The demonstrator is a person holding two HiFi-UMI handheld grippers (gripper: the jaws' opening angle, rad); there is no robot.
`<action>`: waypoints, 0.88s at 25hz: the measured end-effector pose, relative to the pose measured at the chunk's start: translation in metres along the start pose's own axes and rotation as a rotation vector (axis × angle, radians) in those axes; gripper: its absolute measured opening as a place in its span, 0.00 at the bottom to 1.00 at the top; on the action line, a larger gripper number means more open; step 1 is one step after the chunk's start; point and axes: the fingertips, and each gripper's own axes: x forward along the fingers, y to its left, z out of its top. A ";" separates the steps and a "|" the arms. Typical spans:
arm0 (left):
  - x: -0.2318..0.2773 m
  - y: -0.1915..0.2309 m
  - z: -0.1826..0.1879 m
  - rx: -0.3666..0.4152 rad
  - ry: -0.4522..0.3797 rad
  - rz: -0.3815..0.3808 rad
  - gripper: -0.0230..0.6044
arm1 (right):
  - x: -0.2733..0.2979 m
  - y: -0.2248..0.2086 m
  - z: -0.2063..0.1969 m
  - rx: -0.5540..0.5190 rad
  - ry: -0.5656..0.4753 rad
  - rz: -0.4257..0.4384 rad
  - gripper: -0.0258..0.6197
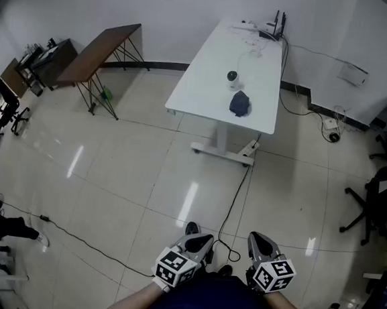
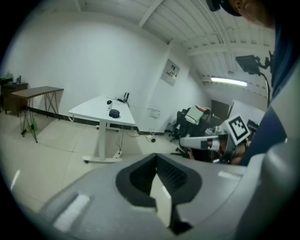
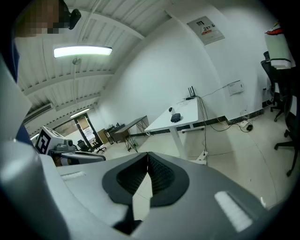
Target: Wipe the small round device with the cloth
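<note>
A small round white device stands on the white desk far across the room, and a dark blue cloth lies bunched just in front of it near the desk's front edge. The cloth and the cloth show as small dark lumps in both gripper views. My left gripper and right gripper hang low close to my body, several floor tiles short of the desk. Both are shut with nothing between the jaws.
A brown folding table stands at the back left. Black cables run over the tiled floor from the desk's foot towards me. Office chairs crowd the right side. A router sits at the desk's far end.
</note>
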 end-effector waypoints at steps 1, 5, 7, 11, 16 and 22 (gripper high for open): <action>0.004 0.008 0.009 -0.006 -0.004 -0.017 0.04 | 0.011 -0.001 0.005 -0.003 -0.001 -0.008 0.06; 0.021 0.059 0.042 0.002 -0.011 -0.045 0.04 | 0.059 -0.003 0.030 0.007 0.003 -0.065 0.06; 0.027 0.085 0.061 0.037 -0.022 -0.069 0.04 | 0.079 -0.003 0.046 0.023 0.002 -0.103 0.06; 0.047 0.119 0.097 0.072 -0.028 -0.150 0.04 | 0.113 0.001 0.078 0.016 -0.006 -0.170 0.06; 0.072 0.156 0.117 0.024 -0.004 -0.185 0.04 | 0.143 0.000 0.104 -0.018 0.004 -0.204 0.06; 0.115 0.165 0.142 0.000 0.022 -0.196 0.04 | 0.185 -0.036 0.124 -0.016 0.016 -0.176 0.06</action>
